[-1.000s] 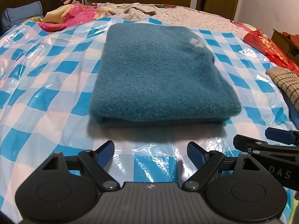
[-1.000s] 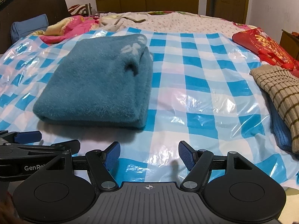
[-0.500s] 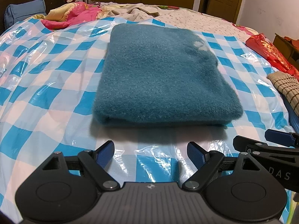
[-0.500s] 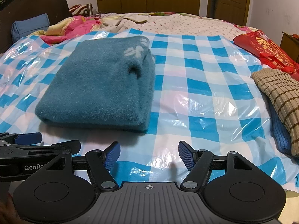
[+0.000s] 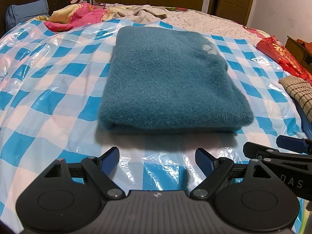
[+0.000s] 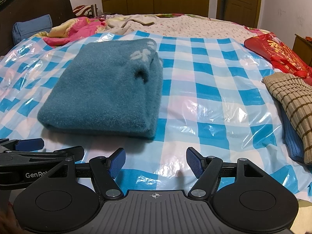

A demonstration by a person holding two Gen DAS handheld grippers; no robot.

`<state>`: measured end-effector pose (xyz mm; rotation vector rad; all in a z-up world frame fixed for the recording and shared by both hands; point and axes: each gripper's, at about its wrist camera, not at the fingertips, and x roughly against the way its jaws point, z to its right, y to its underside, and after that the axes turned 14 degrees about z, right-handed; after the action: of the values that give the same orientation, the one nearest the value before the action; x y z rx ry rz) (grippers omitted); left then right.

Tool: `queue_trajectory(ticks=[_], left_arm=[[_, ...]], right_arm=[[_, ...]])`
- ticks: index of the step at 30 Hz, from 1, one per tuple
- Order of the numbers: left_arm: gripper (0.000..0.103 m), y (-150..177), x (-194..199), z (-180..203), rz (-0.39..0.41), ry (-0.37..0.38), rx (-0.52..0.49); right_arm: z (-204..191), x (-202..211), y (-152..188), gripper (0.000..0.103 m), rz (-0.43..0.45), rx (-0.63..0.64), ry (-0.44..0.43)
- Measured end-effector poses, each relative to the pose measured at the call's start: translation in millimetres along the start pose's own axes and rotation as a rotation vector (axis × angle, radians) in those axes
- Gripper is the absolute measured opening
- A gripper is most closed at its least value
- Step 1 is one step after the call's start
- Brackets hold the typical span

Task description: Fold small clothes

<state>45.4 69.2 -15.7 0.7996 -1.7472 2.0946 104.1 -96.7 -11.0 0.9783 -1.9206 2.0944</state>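
A teal fleece garment [image 5: 171, 81] lies folded into a thick rectangle on the blue-and-white checked plastic sheet [image 5: 48, 74]; it also shows in the right wrist view [image 6: 105, 91], with a pale flower pattern at its far corner. My left gripper [image 5: 157, 159] is open and empty, just in front of the garment's near fold. My right gripper [image 6: 155, 162] is open and empty, to the right of the left one and near the garment's right front corner. Each gripper's side shows in the other's view.
A folded beige striped knit [image 6: 292, 101] on a blue garment [image 6: 292, 142] lies at the sheet's right edge. A red bag [image 6: 276, 52] sits behind it. Pink bedding [image 5: 78, 17] and a blue pillow [image 5: 25, 13] lie at the far left. Wardrobes and a door stand behind.
Both views have lifted and tilted slightly, so the garment sits a little lower in the frames. The grippers stay open and the garment has not moved.
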Motion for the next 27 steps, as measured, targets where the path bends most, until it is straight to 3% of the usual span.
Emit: queue_trajectory(ticks=[27], left_arm=[[0.094, 0.3, 2.3, -1.7, 0.022, -0.015, 0.018]], right_arm=[[-4.4, 0.2, -5.6, 0.07, 0.007, 0.014, -0.003]])
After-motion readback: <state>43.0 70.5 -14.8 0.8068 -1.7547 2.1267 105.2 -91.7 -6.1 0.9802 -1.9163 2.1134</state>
